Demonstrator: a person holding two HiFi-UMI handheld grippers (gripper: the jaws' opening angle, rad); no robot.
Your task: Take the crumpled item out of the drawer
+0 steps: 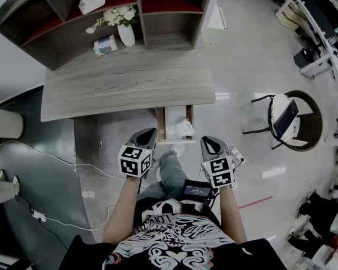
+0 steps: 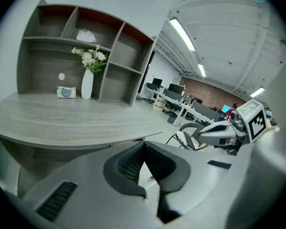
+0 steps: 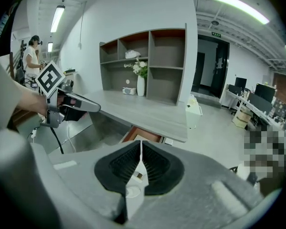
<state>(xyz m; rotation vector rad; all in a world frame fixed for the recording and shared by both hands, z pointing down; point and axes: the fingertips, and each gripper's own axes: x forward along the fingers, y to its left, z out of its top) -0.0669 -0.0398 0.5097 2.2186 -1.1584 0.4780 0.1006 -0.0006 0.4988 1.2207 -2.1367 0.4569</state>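
So, both tools are held shut, nothing in either: left tool, right tool. The crumpled item, a white wad with no clear long axis, is sat in the open drawer under the surface. It's at about 1 o'clock from the left tool and 11 o'clock from the right, which is probably slightly nearer. Only the drawer's front lip is in the way.

crumpled item lies in the drawer under the desk.
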